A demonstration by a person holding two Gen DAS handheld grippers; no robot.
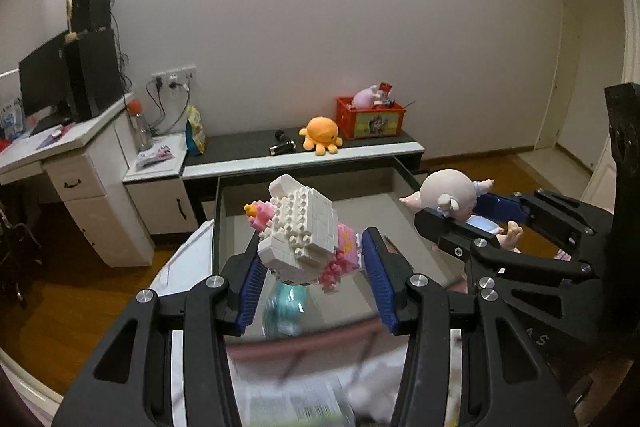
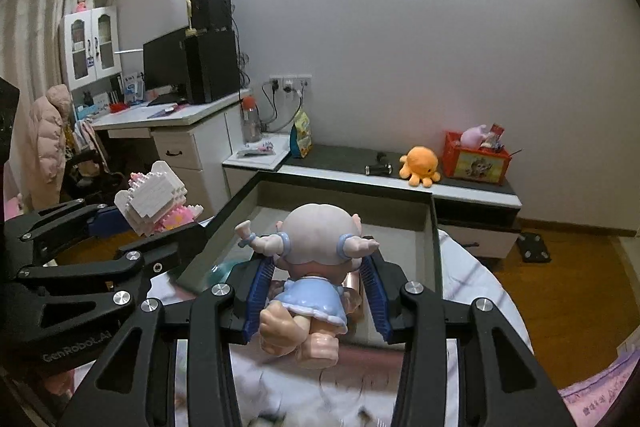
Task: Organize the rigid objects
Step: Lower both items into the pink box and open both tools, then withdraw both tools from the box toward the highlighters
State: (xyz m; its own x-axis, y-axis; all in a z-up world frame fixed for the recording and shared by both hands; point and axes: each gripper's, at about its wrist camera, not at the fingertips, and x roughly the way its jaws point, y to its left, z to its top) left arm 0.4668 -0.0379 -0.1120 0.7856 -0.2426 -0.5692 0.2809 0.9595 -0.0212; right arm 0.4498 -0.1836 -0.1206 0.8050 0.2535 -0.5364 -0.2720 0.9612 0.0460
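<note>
- Two grippers, each gripping a toy above an open grey drawer (image 2: 436, 247).
- Left gripper (image 1: 316, 279): blue pads clamp a white-and-pink brick-built figure (image 1: 300, 231), tilted.
- Right gripper (image 2: 316, 291): pads squeeze a doll in a blue dress (image 2: 308, 267), head pointing away.
- Beneath the left gripper, a blurred teal object (image 1: 286, 311), possibly a bottle.
- Beyond the drawer, a low cabinet top holds an orange plush octopus (image 1: 321, 135) and a red crate (image 1: 370, 119).

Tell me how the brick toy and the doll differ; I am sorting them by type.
The brick toy is blocky, white and pink, built from small studded bricks; the doll is smooth and rounded, in a blue dress. The left gripper holds the brick toy; the right gripper holds the doll. Both are lifted near the open drawer.
</note>
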